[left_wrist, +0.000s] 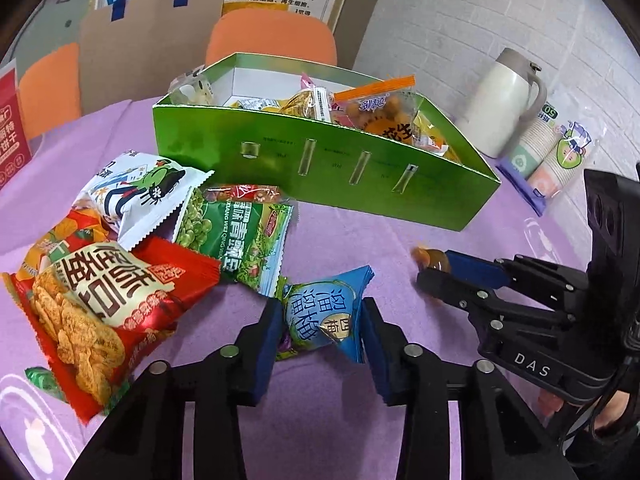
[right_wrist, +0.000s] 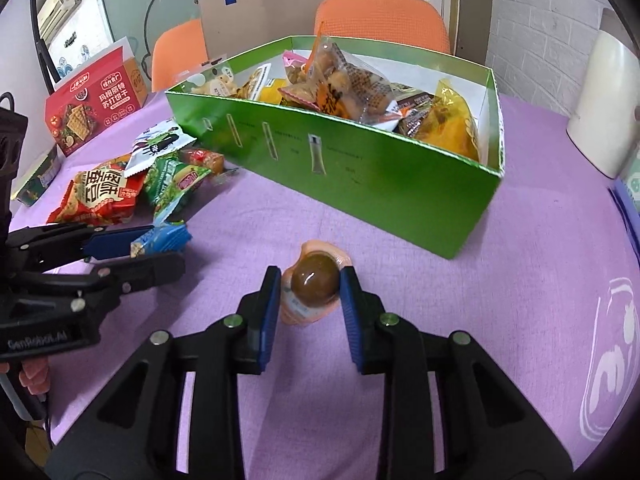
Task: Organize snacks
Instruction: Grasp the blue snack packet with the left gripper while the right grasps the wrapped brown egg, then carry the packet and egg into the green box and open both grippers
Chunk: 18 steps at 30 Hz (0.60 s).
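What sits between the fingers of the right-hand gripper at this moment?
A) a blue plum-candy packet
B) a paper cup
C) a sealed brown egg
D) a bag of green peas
C: the right gripper has its blue pads either side of the sealed brown egg on the purple tablecloth; the blue packet is between the left gripper fingers instead.

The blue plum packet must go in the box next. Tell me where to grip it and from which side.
Grip the blue plum packet across its puffy middle, coming from the near side, as the left gripper does, fingers flanking its sides. It lies flat, clear of the snack pile; its crimped ends are thin.
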Tool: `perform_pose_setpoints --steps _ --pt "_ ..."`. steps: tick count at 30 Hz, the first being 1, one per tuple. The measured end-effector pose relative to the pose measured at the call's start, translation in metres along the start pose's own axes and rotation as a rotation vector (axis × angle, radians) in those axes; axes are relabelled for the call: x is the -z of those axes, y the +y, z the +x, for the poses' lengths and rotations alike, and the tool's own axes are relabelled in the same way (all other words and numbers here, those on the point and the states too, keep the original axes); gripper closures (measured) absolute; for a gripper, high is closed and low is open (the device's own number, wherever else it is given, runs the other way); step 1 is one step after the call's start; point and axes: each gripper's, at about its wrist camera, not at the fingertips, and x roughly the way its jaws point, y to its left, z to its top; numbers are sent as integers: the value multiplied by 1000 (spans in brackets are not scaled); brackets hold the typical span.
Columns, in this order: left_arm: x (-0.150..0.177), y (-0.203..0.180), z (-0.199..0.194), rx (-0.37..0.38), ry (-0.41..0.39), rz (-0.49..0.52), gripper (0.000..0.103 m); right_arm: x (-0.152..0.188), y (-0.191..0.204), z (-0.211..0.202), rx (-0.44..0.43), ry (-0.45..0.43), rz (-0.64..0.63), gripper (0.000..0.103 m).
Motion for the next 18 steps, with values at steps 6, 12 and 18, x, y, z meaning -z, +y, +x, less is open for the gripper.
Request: perform_pose_setpoints --steps 6,12,18 --pt "13 -2 -17 47 -17 2 68 12 -3 -13 -33 -5 25 71" --pt "1 -20 -54 101 -92 39 68 12 1 -45 -40 -70 9 71" --pt "-39 -23 -78 86 -176 34 68 -11 -1 -76 -34 -175 7 71"
